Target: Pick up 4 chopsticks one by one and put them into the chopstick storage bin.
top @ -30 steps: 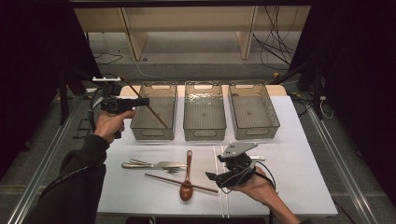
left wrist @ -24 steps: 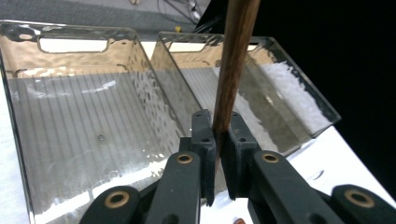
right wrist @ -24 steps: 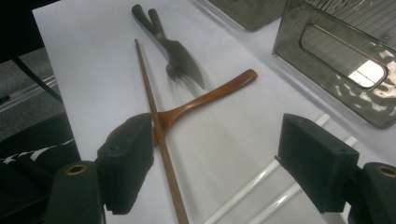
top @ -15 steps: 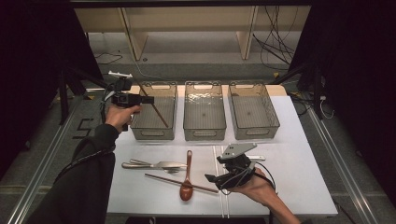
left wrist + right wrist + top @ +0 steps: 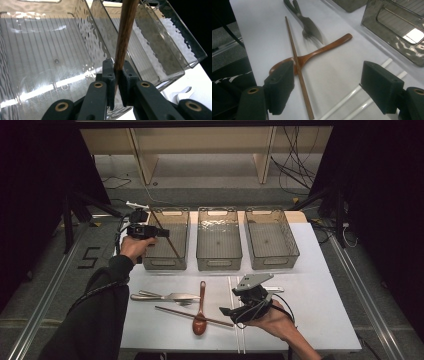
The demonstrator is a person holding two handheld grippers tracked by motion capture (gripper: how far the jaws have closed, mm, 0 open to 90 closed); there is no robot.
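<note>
Tool, left (image 5: 162, 233) — jaws clamped together on one end of a thin brown wooden chopstick (image 5: 125, 35), held over the left bin (image 5: 166, 240); in the high view the stick slants from the jaws down across that bin's inside, and in the left gripper view it rises from between the pads toward the top edge. Tool, right (image 5: 329, 82) — jaws wide apart with nothing between them, low over the desk (image 5: 320, 285) at its near right, pointed toward the loose cutlery. Second chopstick (image 5: 298, 67) — lies flat on the desk, crossing over the bowl end of the wooden spoon (image 5: 312, 53). Spoon — brown, handle pointing toward the bins. Metal forks (image 5: 308, 26) — lying just beyond the spoon, apparently two stacked, tines near the spoon's handle. Bins, clear plastic, three in a row at the far side of the desk: left, middle (image 5: 218, 237), right (image 5: 271, 237). White strips (image 5: 352, 100) — two thin ones running along the desk between the right tool and the bins.
</note>
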